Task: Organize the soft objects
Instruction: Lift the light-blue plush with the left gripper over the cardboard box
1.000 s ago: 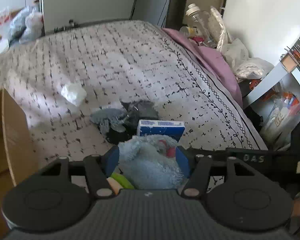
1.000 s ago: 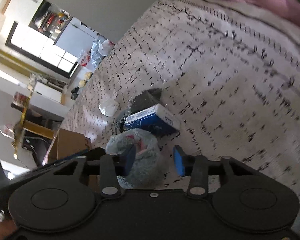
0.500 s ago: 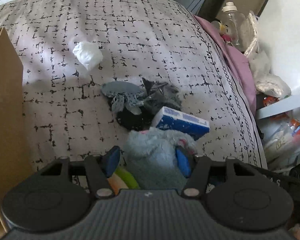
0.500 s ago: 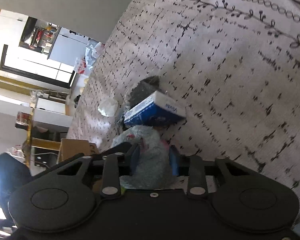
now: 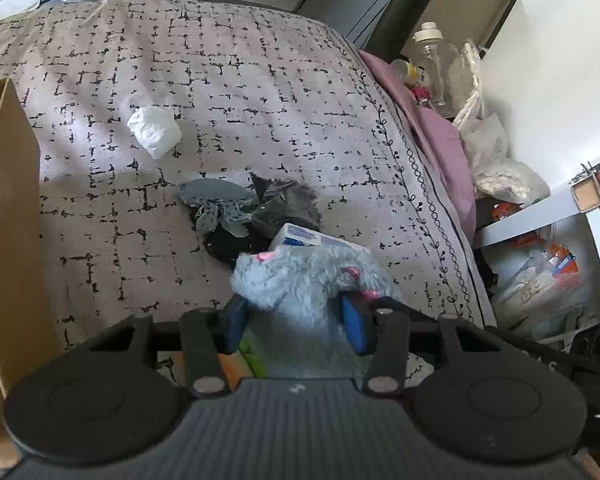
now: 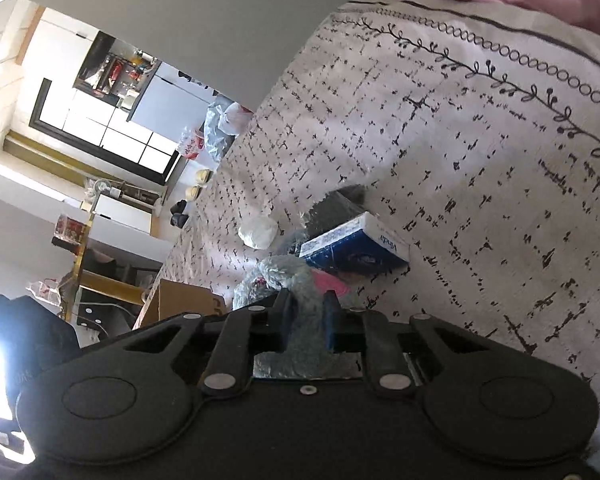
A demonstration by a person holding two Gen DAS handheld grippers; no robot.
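Right now both grippers grip the same grey plush toy above the near edge of the bed. The left gripper has its blue pads pressed into the toy's body, and the right gripper is clamped on a narrower part of it. Just behind the toy lies a blue tissue box, resting against a pile of dark cloths. A crumpled white wad sits farther back, and a cardboard box stands at the left.
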